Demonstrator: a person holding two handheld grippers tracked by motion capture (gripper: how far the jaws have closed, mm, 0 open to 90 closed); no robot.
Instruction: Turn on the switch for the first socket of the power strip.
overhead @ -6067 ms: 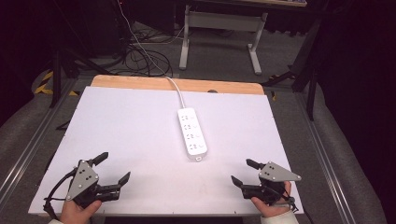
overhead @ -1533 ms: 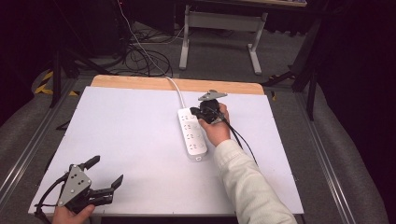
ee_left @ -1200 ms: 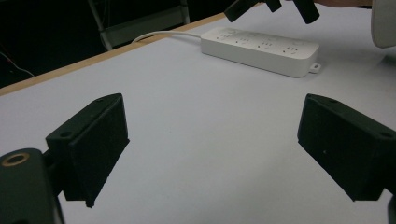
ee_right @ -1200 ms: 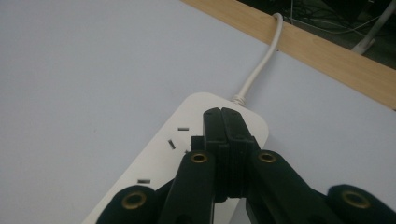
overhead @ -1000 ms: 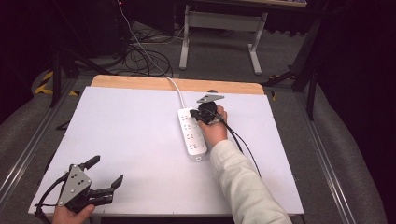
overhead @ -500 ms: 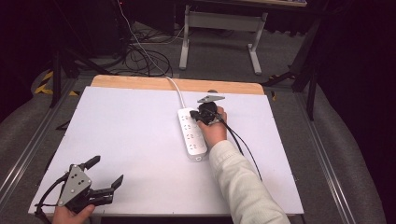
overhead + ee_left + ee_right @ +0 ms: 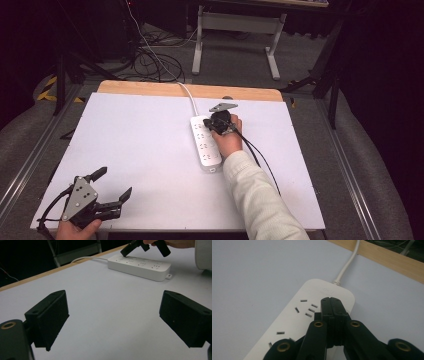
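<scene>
A white power strip (image 7: 206, 146) lies in the middle of the white table top (image 7: 125, 140), its white cord (image 7: 187, 95) running off the far edge. My right gripper (image 7: 207, 125) is shut with nothing between its jaws. Its joined tips rest on the strip's top at the cord end, beside the first group of sockets; in the right gripper view those tips (image 7: 331, 300) touch the strip (image 7: 292, 322) just short of its rounded end. My left gripper (image 7: 115, 181) stands open over bare table at the near left corner, and its view shows the strip (image 7: 140, 265) far off.
A wooden strip (image 7: 150, 88) borders the table's far edge. Beyond it are black cables on the floor (image 7: 150, 60) and a grey metal stand (image 7: 235, 25). The right gripper's black cable (image 7: 260, 160) trails across the table beside the white sleeve (image 7: 255, 195).
Since the earliest frame my right gripper has left the near right corner, reached out to the power strip and shut. Over the last second it has hardly moved. The left gripper stays open.
</scene>
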